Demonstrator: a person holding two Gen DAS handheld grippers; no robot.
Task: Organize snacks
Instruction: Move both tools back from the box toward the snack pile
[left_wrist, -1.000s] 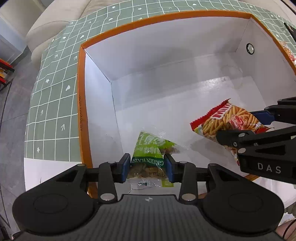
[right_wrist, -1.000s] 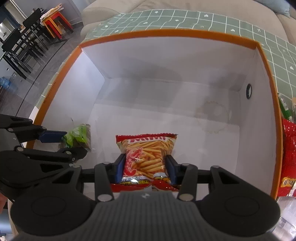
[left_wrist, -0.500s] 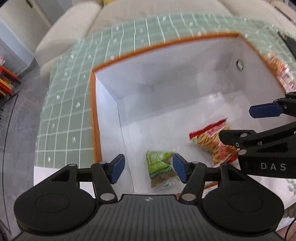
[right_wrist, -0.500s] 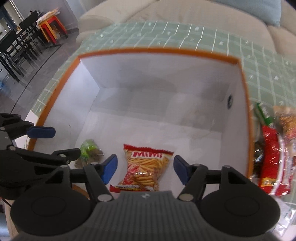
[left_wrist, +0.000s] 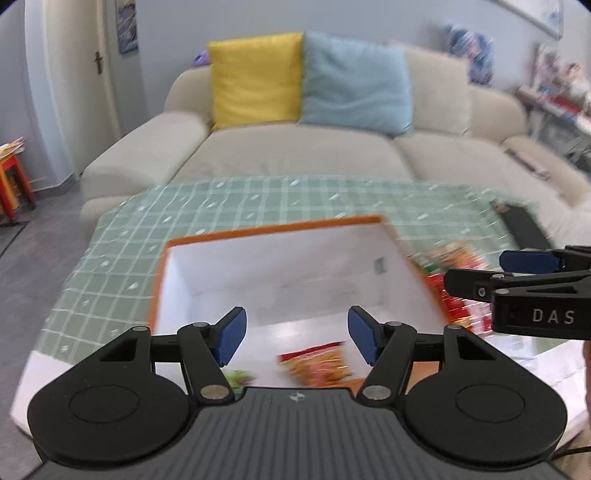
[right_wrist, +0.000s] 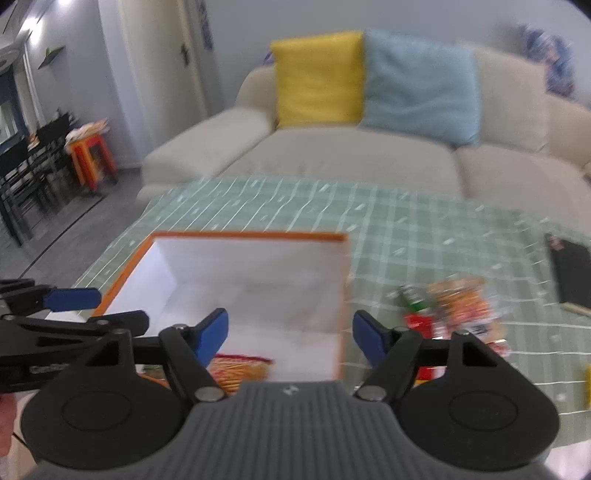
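Note:
A white box with an orange rim (left_wrist: 273, 229) (right_wrist: 243, 235) stands on the green checked tablecloth. A red packet of stick snacks (left_wrist: 317, 363) (right_wrist: 240, 371) and a green raisin packet (left_wrist: 238, 378) lie on its floor. My left gripper (left_wrist: 294, 334) is open and empty, raised above the box's near side. My right gripper (right_wrist: 290, 334) is open and empty, above the box's right wall; it shows at the right edge of the left wrist view (left_wrist: 517, 273). More snack packets (right_wrist: 458, 310) (left_wrist: 454, 280) lie in a pile right of the box.
A beige sofa (left_wrist: 295, 155) with a yellow cushion (left_wrist: 255, 79) and a blue cushion (left_wrist: 354, 83) stands behind the table. A black flat object (right_wrist: 570, 273) lies on the cloth at the far right. An orange stool (right_wrist: 90, 158) and dark chairs stand at left.
Both grippers let go of their packets, opened and rose up out of the box. The packets now lie on the box floor. Both views tilted up toward the sofa.

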